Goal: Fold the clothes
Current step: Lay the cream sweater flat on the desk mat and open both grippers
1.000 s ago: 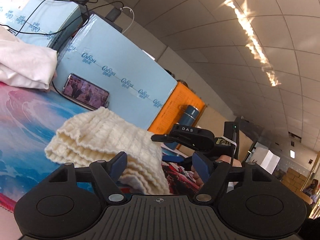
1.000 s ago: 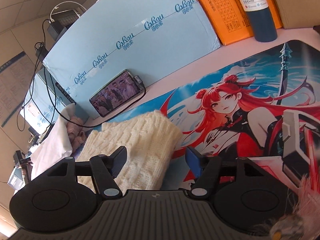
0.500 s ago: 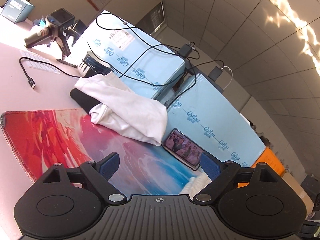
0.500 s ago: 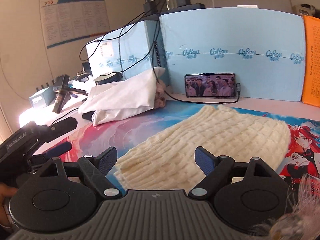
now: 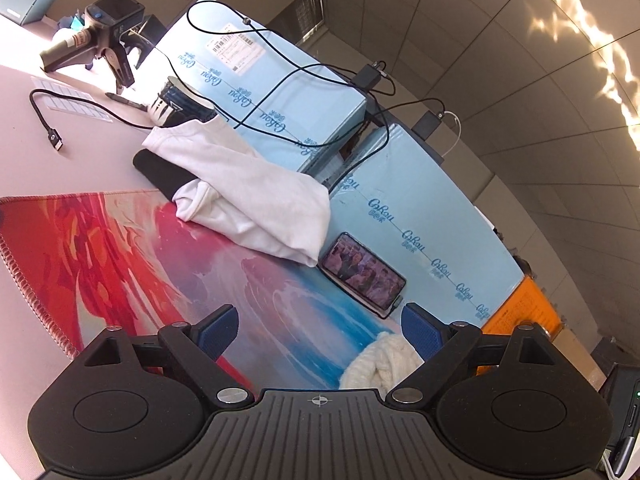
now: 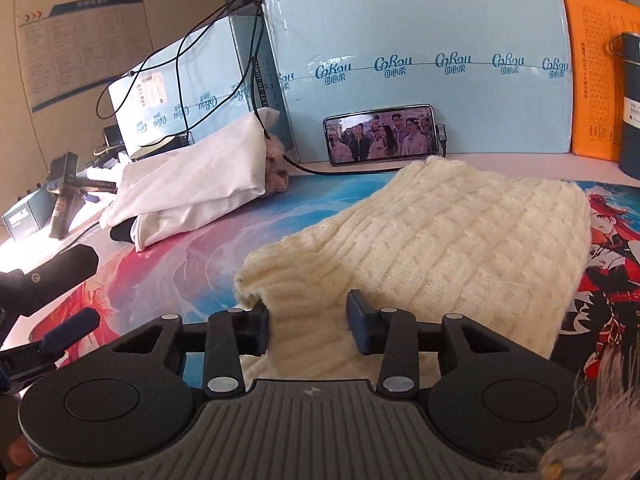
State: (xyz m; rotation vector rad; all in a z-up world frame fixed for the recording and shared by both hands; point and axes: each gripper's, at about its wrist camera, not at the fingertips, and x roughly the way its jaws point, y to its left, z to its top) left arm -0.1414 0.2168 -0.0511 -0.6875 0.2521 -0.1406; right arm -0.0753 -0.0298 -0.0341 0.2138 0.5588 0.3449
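Observation:
A folded cream cable-knit sweater (image 6: 460, 240) lies on the printed desk mat (image 6: 160, 272). My right gripper (image 6: 307, 326) has its jaws partly closed around the sweater's near edge, with knit between the pads; a firm pinch cannot be told. My left gripper (image 5: 318, 330) is open and empty above the mat (image 5: 120, 248), with a corner of the sweater (image 5: 380, 364) just by its right finger. It also shows at the left edge of the right wrist view (image 6: 48, 280). A folded white garment (image 5: 244, 196) lies at the mat's far side, also seen in the right wrist view (image 6: 192, 184).
Light blue boxes (image 6: 420, 68) stand along the back with cables over them. A phone (image 6: 380, 132) leans against one. An orange box (image 6: 600, 80) and a dark flask (image 6: 632, 104) stand at right. A loose cable (image 5: 48, 120) and a handheld tool (image 5: 96, 36) lie at far left.
My right gripper has moved down onto the sweater's near edge and its jaws have narrowed around it. My left gripper has swung away from the sweater toward the white garment.

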